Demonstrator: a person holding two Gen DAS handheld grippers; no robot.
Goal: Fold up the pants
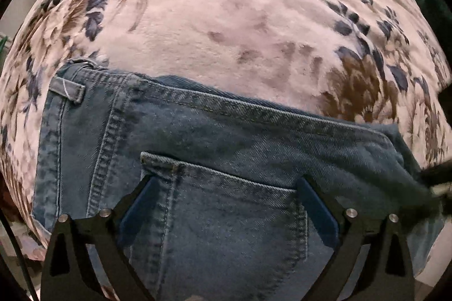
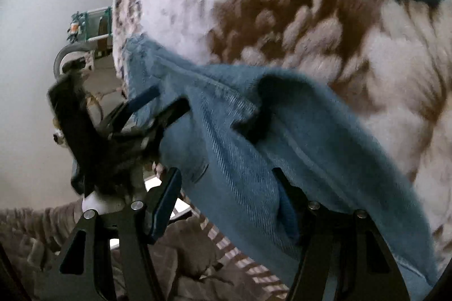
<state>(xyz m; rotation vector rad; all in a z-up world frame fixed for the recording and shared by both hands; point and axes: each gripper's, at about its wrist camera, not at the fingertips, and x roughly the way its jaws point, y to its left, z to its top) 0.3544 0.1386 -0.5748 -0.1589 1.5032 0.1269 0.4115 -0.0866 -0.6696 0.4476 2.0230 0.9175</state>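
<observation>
Blue denim pants (image 1: 197, 137) lie flat on a floral blanket (image 1: 226, 18), with the waistband at the left and a back pocket (image 1: 226, 216) facing up. My left gripper (image 1: 228, 188) points down over that pocket. It is open wide, and its blue pads (image 1: 138, 205) stand apart with nothing pinched. In the right wrist view a loose fold of the pants (image 2: 254, 137) runs between the jaws of my right gripper (image 2: 226, 188), which is open. The cloth drapes over the right finger (image 2: 288, 202), while the left one stands free. My left gripper (image 2: 161, 103) shows there at the pants' far edge.
The blanket's edge (image 2: 118, 18) drops to a pale floor (image 2: 42, 18), where a green and white object (image 2: 90, 24) stands. Brown ribbed cloth (image 2: 42, 230) and striped fabric (image 2: 240, 261) lie below the right gripper. A dark blurred shape (image 1: 435, 182) sits at the pants' right end.
</observation>
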